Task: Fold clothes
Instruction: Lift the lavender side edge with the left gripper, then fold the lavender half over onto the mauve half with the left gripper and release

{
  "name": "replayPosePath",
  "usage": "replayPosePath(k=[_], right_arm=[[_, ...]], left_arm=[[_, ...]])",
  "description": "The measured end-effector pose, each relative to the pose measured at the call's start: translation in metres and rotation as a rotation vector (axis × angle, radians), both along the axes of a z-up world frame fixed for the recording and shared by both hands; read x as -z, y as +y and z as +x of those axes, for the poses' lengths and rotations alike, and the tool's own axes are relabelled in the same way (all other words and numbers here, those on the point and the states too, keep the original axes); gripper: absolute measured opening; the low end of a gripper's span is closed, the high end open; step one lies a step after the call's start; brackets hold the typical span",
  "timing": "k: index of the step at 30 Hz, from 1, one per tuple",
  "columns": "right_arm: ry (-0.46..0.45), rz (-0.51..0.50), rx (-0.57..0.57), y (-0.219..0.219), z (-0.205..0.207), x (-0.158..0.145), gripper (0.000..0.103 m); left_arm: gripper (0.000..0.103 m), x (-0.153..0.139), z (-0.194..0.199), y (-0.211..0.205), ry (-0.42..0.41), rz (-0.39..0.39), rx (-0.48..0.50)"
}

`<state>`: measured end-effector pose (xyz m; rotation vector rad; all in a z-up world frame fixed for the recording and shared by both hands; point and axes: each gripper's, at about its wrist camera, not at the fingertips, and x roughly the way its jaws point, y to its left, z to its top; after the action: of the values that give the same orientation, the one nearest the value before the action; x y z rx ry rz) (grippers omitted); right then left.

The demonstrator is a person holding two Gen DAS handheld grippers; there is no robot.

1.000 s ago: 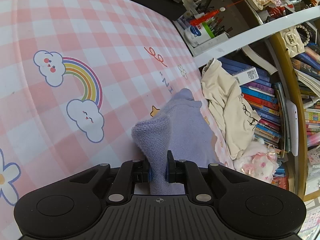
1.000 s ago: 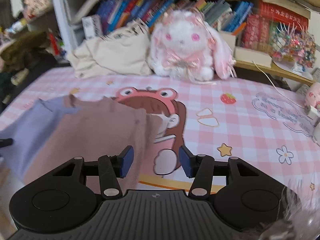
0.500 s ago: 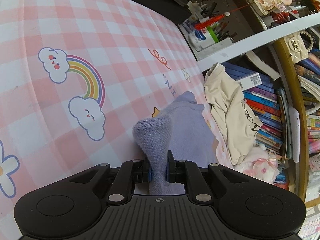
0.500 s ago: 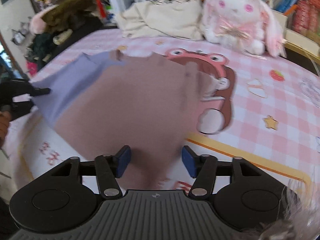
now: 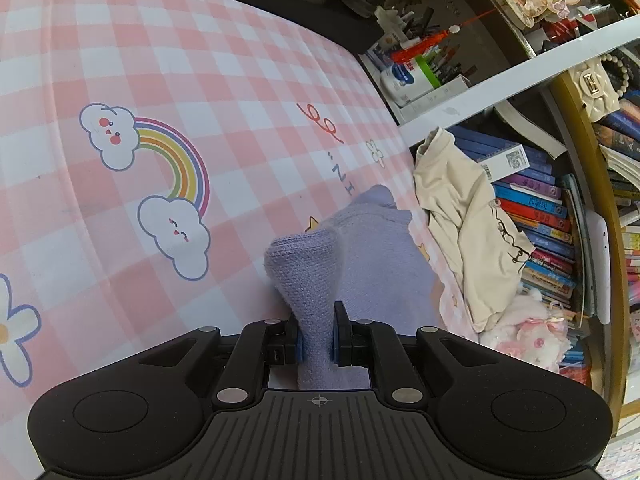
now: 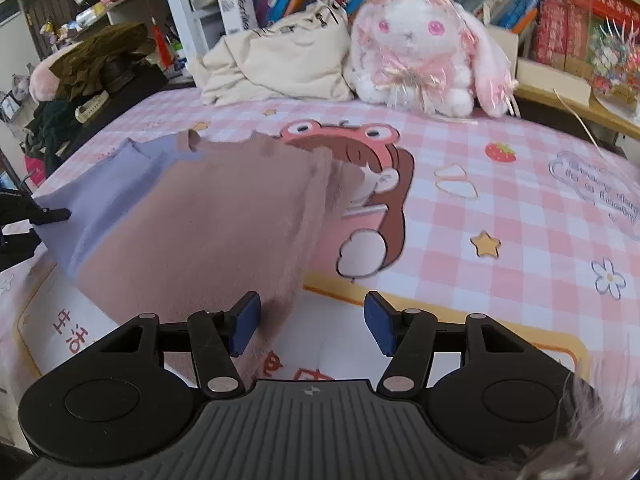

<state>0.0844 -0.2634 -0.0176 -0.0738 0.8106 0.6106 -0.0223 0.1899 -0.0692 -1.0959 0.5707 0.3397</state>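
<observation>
- The left gripper (image 5: 316, 340) has its fingers nearly closed, pinching a bunched corner of the lilac and mauve knit garment (image 6: 200, 216).
- That garment lies spread on the pink checked worktop (image 6: 500, 200), just left of the frog-hat cartoon print (image 6: 372, 184), partly covering it.
- The right gripper (image 6: 312, 322) has its fingers about half open, gripping nothing; the garment's mauve edge lies just beside the left-hand finger (image 6: 244, 322), mostly left of the gap.
</observation>
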Motion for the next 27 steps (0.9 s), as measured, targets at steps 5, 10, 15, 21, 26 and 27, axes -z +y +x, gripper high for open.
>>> replayPosePath(k=[5,10,15,21,26,27], right_arm=[[-0.072,0.02,-0.098,0.009,-0.007,-0.007,0.05],[0.008,-0.05,-0.05,0.014,0.01,0.008,0.038],[0.042,-0.034,-0.035,0.011,0.012,0.013,0.038],[0.062,-0.015,-0.026,0.008,0.014,0.016,0.038],[0.081,0.016,-0.007,0.004,0.015,0.018,0.038],[0.082,0.017,-0.005,0.004,0.015,0.019,0.038]], left_arm=[[0.012,0.0,-0.001,0.0,0.001,0.006,0.0],[0.011,-0.002,0.0,-0.001,0.004,0.017,-0.002],[0.01,-0.007,0.001,-0.004,-0.005,0.04,0.006],[0.009,-0.028,0.001,-0.012,-0.074,0.069,0.03],[0.009,-0.066,0.006,-0.034,-0.169,0.11,0.082],[0.009,-0.076,0.007,-0.041,-0.197,0.12,0.098]])
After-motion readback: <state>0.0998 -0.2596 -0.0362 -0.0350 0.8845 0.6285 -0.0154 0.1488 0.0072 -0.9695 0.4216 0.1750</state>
